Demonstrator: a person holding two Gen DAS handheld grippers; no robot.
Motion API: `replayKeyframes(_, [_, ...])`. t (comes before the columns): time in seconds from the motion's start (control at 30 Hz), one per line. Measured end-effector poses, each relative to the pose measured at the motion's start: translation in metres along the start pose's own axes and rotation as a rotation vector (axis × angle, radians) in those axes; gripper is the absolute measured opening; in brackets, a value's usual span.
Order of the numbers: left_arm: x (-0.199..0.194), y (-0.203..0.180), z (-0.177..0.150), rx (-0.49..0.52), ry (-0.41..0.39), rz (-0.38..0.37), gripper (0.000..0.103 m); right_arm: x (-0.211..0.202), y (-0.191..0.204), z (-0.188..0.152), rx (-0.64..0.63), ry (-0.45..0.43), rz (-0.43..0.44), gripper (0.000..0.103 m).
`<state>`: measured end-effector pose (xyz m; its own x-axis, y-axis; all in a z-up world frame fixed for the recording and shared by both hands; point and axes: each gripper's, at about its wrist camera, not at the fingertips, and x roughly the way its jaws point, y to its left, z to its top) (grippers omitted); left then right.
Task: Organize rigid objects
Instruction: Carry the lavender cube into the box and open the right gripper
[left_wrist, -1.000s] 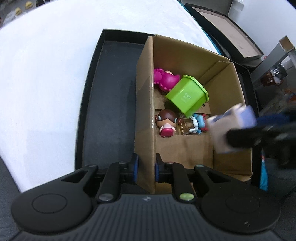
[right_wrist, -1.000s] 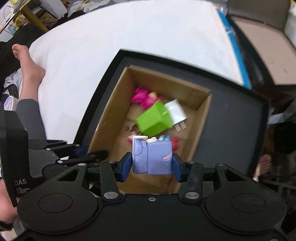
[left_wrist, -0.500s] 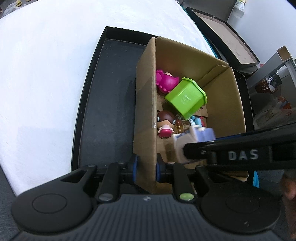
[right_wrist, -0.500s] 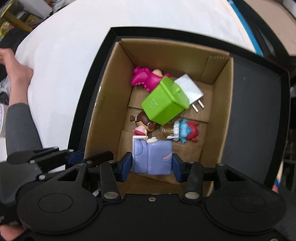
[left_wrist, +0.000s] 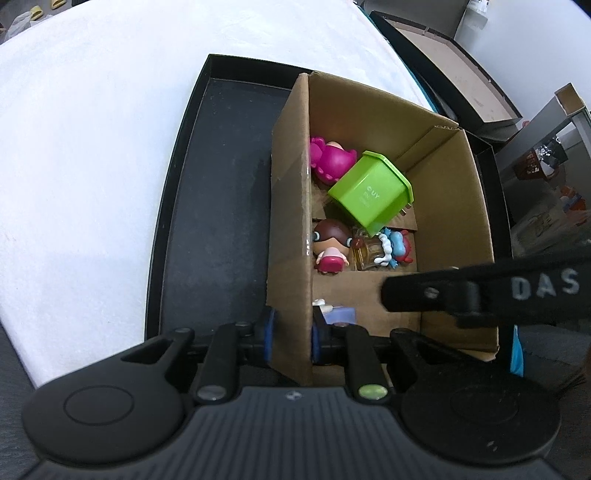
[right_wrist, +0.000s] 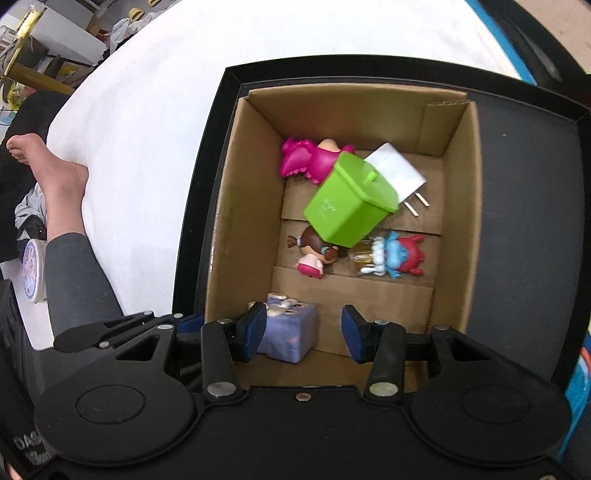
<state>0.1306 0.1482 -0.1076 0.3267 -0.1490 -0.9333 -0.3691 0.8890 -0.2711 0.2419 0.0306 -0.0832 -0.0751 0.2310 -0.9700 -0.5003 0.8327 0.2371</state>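
Note:
An open cardboard box (right_wrist: 236, 221) stands in a black tray (right_wrist: 524, 221). My left gripper (left_wrist: 291, 334) is shut on the box's near left wall (left_wrist: 290, 221). My right gripper (right_wrist: 303, 332) hangs inside the box at its near end, open. A purple block (right_wrist: 290, 334) lies on the box floor beside its left pad, with a clear gap to the right pad. In the left wrist view only the purple block's (left_wrist: 341, 315) top shows behind the wall. Further in lie a green bin (right_wrist: 347, 206), a pink figure (right_wrist: 306, 160), a brown-haired doll (right_wrist: 314, 254), a blue and red figure (right_wrist: 399, 254) and a white plug (right_wrist: 395, 173).
The tray sits on a white table (right_wrist: 147, 110). A person's bare foot (right_wrist: 48, 173) and grey-clad leg (right_wrist: 77, 280) rest at the table's left edge. Another black-rimmed box (left_wrist: 461, 66) lies beyond the table at the far right.
My right gripper sank into the box. The purple block, held between its pads before, now lies on the box floor beside the left pad. My left gripper kept its hold on the wall.

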Motion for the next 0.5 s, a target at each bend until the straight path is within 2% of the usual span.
replayKeyframes(0.17, [0.0,-0.003,0.005,0.014,-0.01,0.047,0.016,-0.012,-0.011,-0.006,-0.002,-0.013,-0.024,0.046])
replayKeyframes(0.37, [-0.002,-0.007,0.011,0.016,0.006,0.063,0.016,-0.028,-0.03,-0.012,0.012,-0.046,-0.062,0.045])
replayKeyframes(0.5, [-0.013,-0.017,0.01,0.047,-0.01,0.094,0.016,-0.038,-0.039,-0.015,0.017,-0.059,-0.075,0.046])
